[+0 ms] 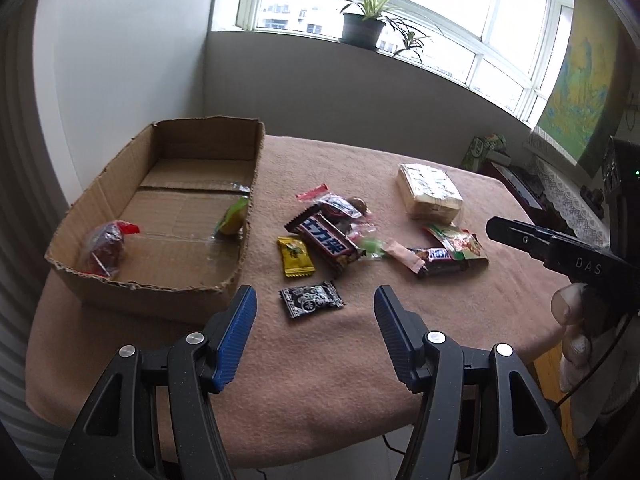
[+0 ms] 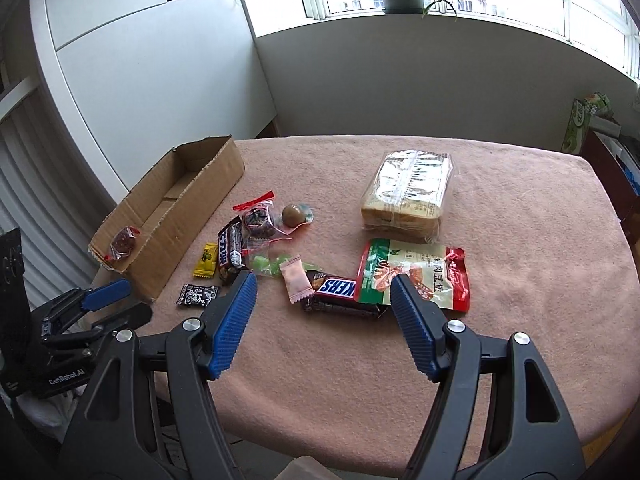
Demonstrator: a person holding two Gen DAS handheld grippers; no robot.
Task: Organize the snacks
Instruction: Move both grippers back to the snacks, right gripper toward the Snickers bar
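Left wrist view: left hand-held gripper (image 1: 315, 304) apart, empty, above black candy (image 1: 310, 299) near worktop (image 1: 320, 360) front edge; right hand-held gripper (image 2: 323, 289) likewise apart; cardboard box (image 1: 160, 216) at left edge.

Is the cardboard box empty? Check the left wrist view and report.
No: the cardboard box already holds a red-wrapped snack near its front corner and a green-yellow packet against its right wall.

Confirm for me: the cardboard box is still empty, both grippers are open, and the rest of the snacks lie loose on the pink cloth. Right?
Not quite: the cardboard box is not empty. The left wrist view shows a red-wrapped snack and a green-yellow one already inside. The rest holds: the left gripper and right gripper are open, and the other snacks lie on the pink cloth.
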